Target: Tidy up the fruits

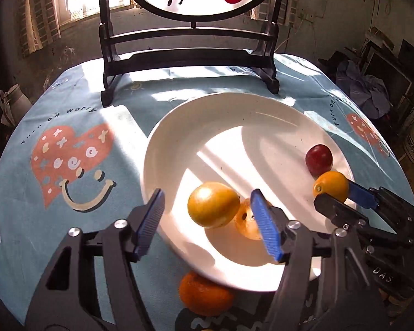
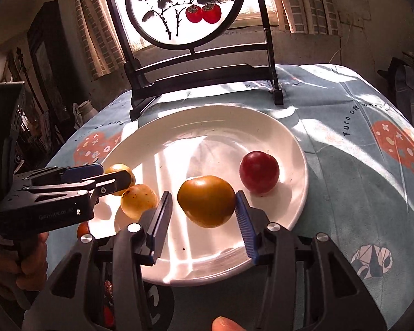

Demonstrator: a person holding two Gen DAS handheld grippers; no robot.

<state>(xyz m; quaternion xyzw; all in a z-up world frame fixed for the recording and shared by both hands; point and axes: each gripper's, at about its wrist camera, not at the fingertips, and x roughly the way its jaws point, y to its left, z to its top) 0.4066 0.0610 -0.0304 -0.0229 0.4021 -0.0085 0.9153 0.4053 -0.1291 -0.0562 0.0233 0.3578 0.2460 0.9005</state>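
plate [image 2: 289, 209] right side free, stand [image 2: 207, 80] behind

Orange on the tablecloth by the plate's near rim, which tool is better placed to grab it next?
Left, probably. The orange lies just below the open left tool, beside the plate. The right tool straddles a yellow fruit farther across the plate.

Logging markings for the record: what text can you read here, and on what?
"Turn off wor…": tablecloth, cut off by a fold.
"DAS": right gripper body.
"GenH…AI": left gripper body, middle blurred.
Calligraphy atop the round painted screen: too small to read.
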